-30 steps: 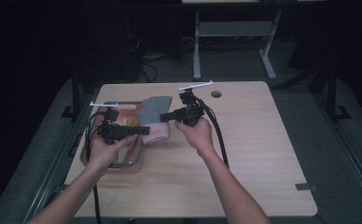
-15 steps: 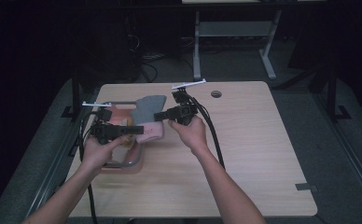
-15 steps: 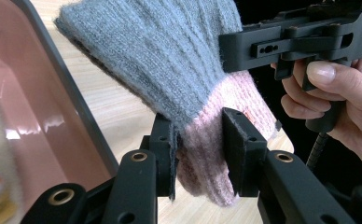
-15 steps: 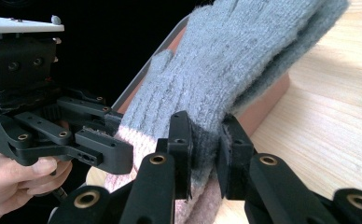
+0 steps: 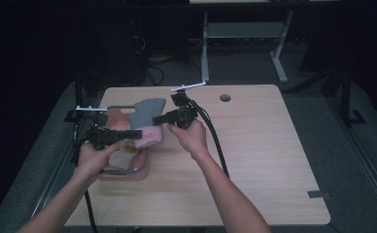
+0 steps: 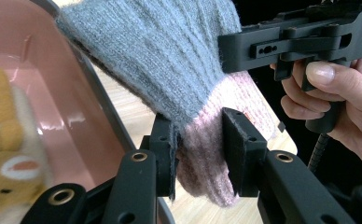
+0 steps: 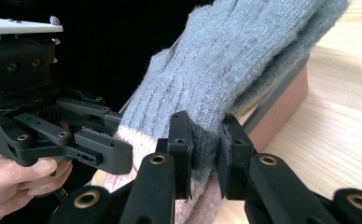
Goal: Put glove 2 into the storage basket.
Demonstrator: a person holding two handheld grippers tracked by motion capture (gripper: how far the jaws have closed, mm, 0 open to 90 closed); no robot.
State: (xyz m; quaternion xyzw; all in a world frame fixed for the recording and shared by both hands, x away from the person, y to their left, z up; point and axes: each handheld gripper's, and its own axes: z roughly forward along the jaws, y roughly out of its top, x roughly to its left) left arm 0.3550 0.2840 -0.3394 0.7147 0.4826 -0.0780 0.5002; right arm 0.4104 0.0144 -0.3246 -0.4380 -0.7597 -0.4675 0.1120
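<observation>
Pinching the grey-and-pink glove (image 6: 202,88) with both grippers (image 6: 198,154) (image 7: 206,154), you held it over the pink basket's (image 5: 145,162) rim; a plush toy (image 6: 4,154) lay inside.

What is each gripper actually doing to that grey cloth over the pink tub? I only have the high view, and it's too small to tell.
Observer: In the right gripper view, the right gripper has its jaws pinched on a fold of the grey and pink knit.
Operator: And the left one?
Observer: The left gripper has the knit between its jaws, right where grey meets pink. I cannot tell whether they are fully clamped.
Operator: Anything inside the tub?
Observer: A yellow plush toy lies inside the pink tub.
</observation>
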